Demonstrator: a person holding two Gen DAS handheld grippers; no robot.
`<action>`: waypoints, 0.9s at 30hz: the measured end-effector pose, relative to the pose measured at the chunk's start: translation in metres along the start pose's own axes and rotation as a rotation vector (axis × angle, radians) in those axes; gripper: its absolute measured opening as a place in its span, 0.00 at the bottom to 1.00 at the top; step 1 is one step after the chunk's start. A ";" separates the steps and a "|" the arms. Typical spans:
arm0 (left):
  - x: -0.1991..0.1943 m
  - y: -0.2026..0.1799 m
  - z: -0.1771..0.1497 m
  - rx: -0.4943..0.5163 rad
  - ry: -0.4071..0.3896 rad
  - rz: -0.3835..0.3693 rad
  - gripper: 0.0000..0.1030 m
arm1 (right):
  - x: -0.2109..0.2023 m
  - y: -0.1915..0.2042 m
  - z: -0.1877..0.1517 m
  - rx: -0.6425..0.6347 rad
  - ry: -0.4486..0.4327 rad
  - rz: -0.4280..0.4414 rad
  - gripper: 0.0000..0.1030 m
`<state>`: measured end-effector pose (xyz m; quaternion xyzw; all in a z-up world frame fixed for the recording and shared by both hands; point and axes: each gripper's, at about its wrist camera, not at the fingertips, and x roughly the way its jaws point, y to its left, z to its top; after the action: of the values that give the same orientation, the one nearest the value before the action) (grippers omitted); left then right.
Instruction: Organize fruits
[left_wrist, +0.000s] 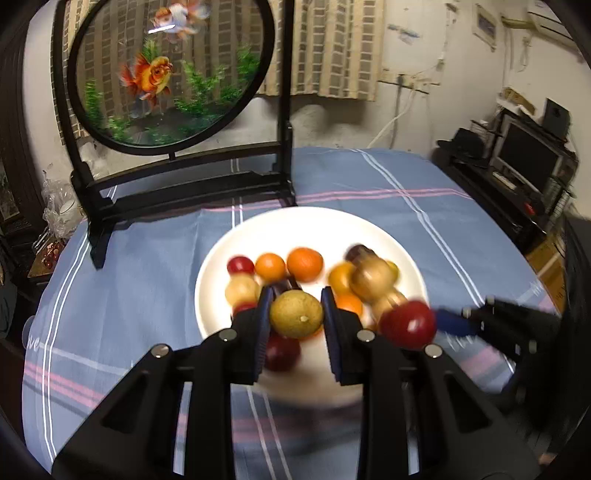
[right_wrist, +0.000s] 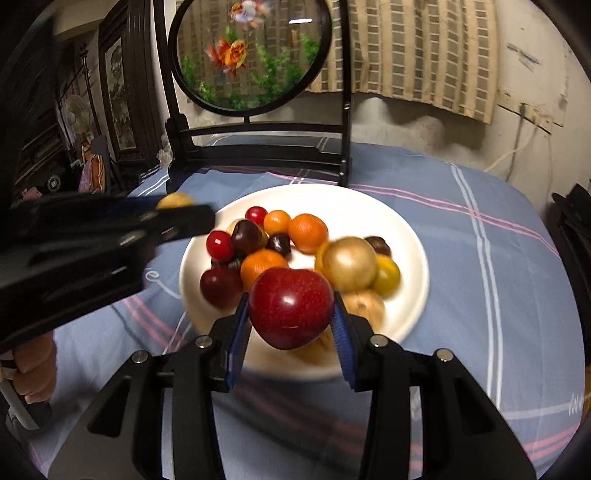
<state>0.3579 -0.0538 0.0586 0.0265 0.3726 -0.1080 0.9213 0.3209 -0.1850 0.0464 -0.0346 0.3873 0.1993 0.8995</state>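
Surface under a blue plaid tablecloth (left_wrist: 147, 266), white plate (left_wrist: 399, 240) of mixed fruit resting on it, black-framed goldfish screen (left_wrist: 177, 184) standing behind

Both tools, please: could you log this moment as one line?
left tool: shut on yellow-green fruit | right tool: shut on red apple | both above white plate

Two handheld grippers, both matte black plastic. Left gripper (left_wrist: 296, 314): two angular fingers faced with ribbed blue pads (left_wrist: 263, 332), round silver screw heads (left_wrist: 228, 334) set along the knuckles, triangular cut-outs in the broad black struts below. Right gripper (right_wrist: 291, 315): same build, blue ribbed pads (right_wrist: 238, 339), shiny round screws (right_wrist: 377, 340), slotted black linkages. At the lower left of the right wrist view, a hand (right_wrist: 35, 365) wrapped round a pale grip.
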 end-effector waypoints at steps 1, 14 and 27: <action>0.008 0.002 0.005 -0.002 0.007 0.006 0.26 | 0.008 0.001 0.004 -0.008 0.006 0.003 0.41; 0.067 -0.005 0.030 0.024 0.000 0.113 0.86 | 0.052 -0.001 0.026 -0.055 -0.023 -0.012 0.50; -0.001 -0.016 -0.017 0.007 -0.003 0.098 0.94 | -0.022 0.002 -0.012 -0.080 -0.067 -0.107 0.57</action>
<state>0.3419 -0.0666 0.0476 0.0476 0.3689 -0.0640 0.9260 0.2984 -0.1929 0.0536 -0.0846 0.3462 0.1671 0.9193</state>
